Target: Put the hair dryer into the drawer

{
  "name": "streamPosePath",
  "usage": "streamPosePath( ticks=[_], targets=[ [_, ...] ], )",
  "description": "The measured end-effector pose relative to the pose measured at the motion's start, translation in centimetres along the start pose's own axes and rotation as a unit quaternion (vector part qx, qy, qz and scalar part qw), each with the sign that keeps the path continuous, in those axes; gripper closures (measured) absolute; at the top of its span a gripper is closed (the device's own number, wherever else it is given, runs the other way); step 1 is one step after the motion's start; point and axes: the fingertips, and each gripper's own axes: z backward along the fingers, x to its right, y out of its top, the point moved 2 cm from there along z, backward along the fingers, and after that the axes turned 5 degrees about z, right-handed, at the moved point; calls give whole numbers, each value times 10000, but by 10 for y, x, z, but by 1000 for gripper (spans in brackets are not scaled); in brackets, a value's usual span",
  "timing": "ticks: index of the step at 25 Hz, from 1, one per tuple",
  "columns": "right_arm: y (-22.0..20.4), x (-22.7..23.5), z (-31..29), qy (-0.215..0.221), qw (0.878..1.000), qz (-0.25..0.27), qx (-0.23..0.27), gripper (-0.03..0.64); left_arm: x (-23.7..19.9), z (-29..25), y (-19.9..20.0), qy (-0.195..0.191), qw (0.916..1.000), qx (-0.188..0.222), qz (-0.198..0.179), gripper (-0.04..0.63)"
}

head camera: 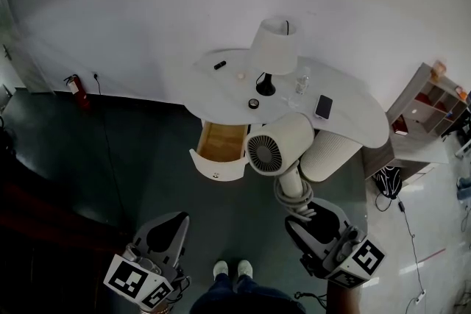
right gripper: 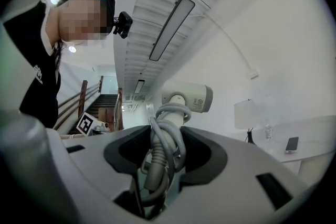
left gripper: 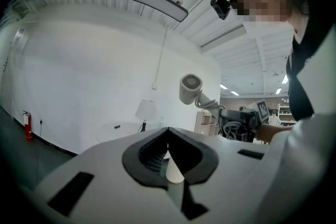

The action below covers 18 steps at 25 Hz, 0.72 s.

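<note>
A cream hair dryer (head camera: 276, 147) hangs in the air, its round grille facing me, just right of the open drawer (head camera: 218, 167) with a bare wooden inside. My right gripper (head camera: 305, 213) is shut on the dryer's handle, which has the grey cord wound round it. In the right gripper view the handle and cord (right gripper: 167, 134) fill the gap between the jaws and the dryer head (right gripper: 186, 98) stands above them. My left gripper (head camera: 168, 223) hangs low at the left, its jaws together and holding nothing. From the left gripper (left gripper: 168, 131) the hair dryer (left gripper: 190, 87) shows to the right.
The white table (head camera: 353, 114) carries a lamp (head camera: 274, 46), a phone (head camera: 323, 106), a glass (head camera: 302, 81) and a small tape roll (head camera: 253, 104). A shelf unit (head camera: 427, 110) stands at the right and a fire extinguisher (head camera: 76, 90) by the left wall. The person's shoes (head camera: 230, 270) are below.
</note>
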Motion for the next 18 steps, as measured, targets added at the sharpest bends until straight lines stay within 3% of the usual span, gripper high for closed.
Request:
streamPosePath(
  ticks=[18],
  targets=[
    [-2,21,22,398,9992,18,19,423,29,-25,-15,294,9996,47,-9,580]
  ],
)
